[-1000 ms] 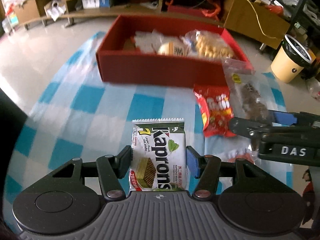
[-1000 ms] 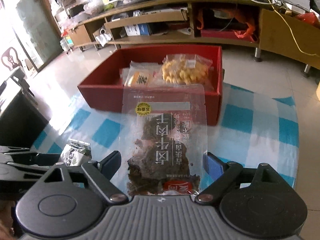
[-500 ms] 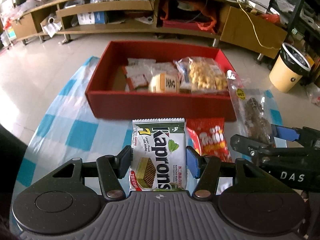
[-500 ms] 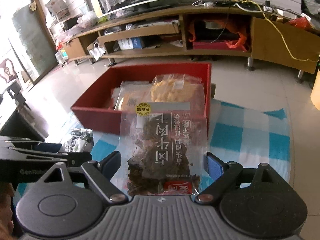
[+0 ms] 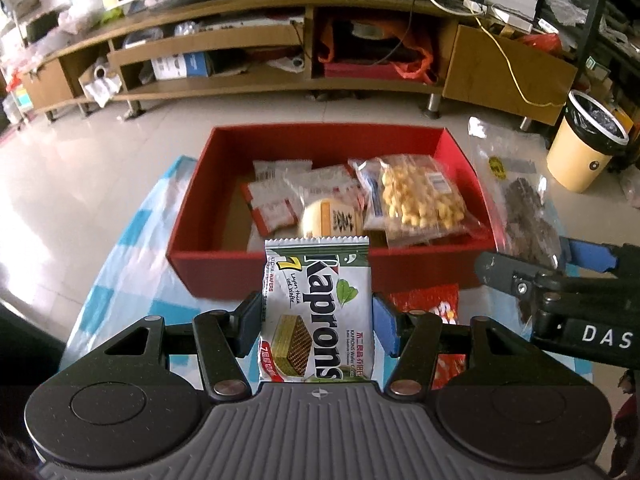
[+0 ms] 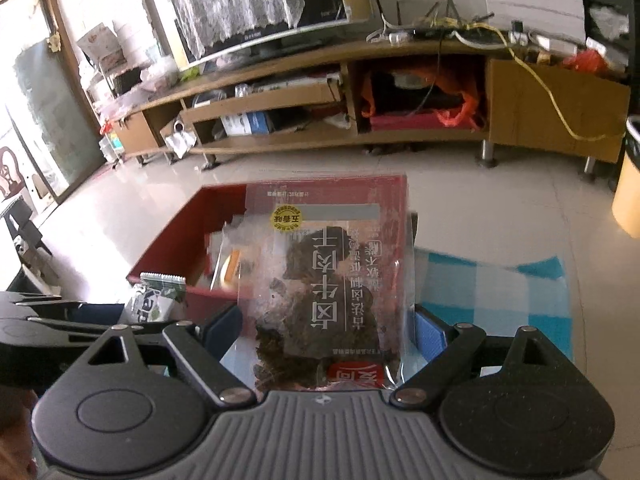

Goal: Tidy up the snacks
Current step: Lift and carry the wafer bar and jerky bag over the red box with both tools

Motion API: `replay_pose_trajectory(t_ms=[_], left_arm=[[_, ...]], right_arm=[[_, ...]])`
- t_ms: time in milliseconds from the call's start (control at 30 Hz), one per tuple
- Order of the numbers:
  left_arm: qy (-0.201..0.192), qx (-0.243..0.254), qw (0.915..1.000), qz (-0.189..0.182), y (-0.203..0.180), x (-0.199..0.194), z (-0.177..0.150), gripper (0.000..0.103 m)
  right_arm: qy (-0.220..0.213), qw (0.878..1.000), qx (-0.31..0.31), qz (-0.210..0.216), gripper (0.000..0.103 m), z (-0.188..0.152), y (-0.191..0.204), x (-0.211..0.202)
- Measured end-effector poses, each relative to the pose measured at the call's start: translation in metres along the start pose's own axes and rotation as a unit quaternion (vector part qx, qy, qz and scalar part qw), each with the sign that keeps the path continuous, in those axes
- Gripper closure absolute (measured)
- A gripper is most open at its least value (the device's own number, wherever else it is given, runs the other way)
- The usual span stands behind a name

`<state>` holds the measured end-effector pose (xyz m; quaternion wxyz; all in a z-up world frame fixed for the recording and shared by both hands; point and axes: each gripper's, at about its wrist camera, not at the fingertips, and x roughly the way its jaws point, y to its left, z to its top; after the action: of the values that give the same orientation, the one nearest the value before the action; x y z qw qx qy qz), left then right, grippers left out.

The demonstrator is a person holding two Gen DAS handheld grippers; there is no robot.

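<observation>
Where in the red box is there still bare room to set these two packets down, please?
The box has bare floor along its left wall, left of the small red-and-white packets. The middle and right are crowded: a round cake and a bag of yellow puffs reach the right wall.

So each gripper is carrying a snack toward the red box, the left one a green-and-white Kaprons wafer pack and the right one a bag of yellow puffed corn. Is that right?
Nearly. The right gripper holds a clear bag of dark dried meat, not the corn; the right wrist view shows it. The yellow corn bag already lies in the red box. The left gripper does hold the Kaprons wafer pack.
</observation>
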<state>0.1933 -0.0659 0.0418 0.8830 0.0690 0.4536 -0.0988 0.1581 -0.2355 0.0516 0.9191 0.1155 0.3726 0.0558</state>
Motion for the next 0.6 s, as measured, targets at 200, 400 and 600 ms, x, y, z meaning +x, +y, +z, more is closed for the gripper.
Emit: replay_pose_trajectory(t_ms=[200, 400, 600], left_arm=[[-0.01, 0.001, 0.9999, 0.007, 0.001, 0.007, 0.014, 0.039], [-0.015, -0.002, 0.9998, 0.014, 0.003, 0.019, 0.026, 0.039], [-0.014, -0.01, 0.9996, 0.021, 0.01, 0.031, 0.037, 0.039]], right_arm=[[-0.01, 1.0, 0.002, -0.004, 0.015, 0.008, -0.002, 0.004], [-0.009, 1.0, 0.005, -0.013, 0.015, 0.018, -0.009, 0.017], [-0.009, 1.0, 0.006, -0.017, 0.015, 0.026, -0.012, 0.028]])
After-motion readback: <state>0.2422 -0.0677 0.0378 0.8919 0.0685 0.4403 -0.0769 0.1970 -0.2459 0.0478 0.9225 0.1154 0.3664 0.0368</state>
